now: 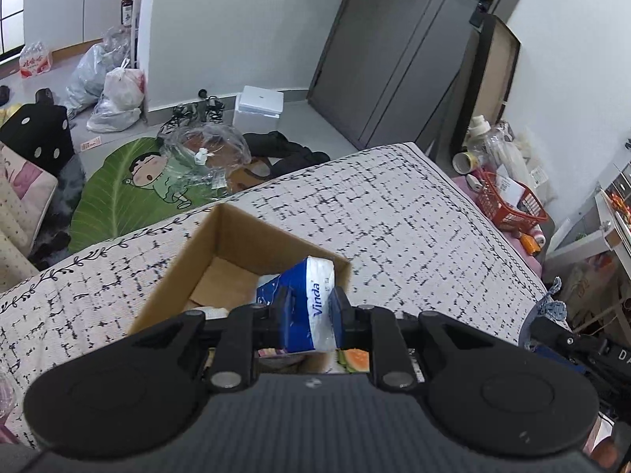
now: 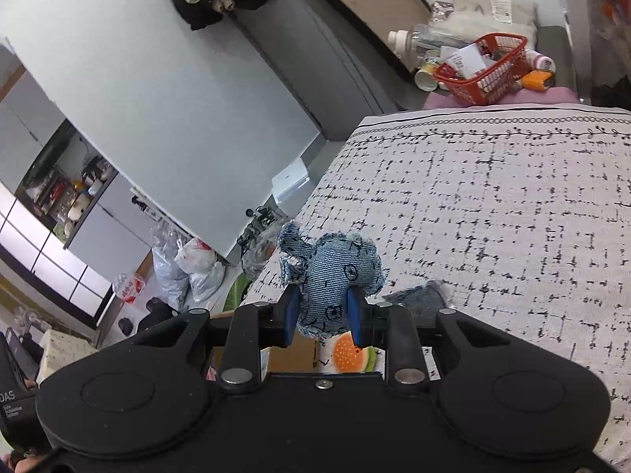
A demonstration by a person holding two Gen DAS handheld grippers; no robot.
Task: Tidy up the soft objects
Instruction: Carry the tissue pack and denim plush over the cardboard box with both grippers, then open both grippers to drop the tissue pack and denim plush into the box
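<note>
My left gripper (image 1: 309,307) is shut on a blue and white Vinda tissue pack (image 1: 311,303) and holds it above the near corner of an open cardboard box (image 1: 221,244) on the bed. The box shows its bare bottom and some pale items near its near side. My right gripper (image 2: 321,307) is shut on a blue denim stuffed toy (image 2: 335,272) and holds it above the bed's left edge. A watermelon-print soft item (image 2: 349,354) lies under it, and also shows in the left wrist view (image 1: 355,358). A dark denim piece (image 2: 418,295) lies on the bed just right of the toy.
The bed carries a white cover with black checks (image 1: 394,216). A red basket (image 2: 485,71) with bottles stands beyond the bed's far end. On the floor left of the bed lie a green leaf mat (image 1: 130,189), plastic bags (image 1: 114,90) and a white box (image 1: 258,106).
</note>
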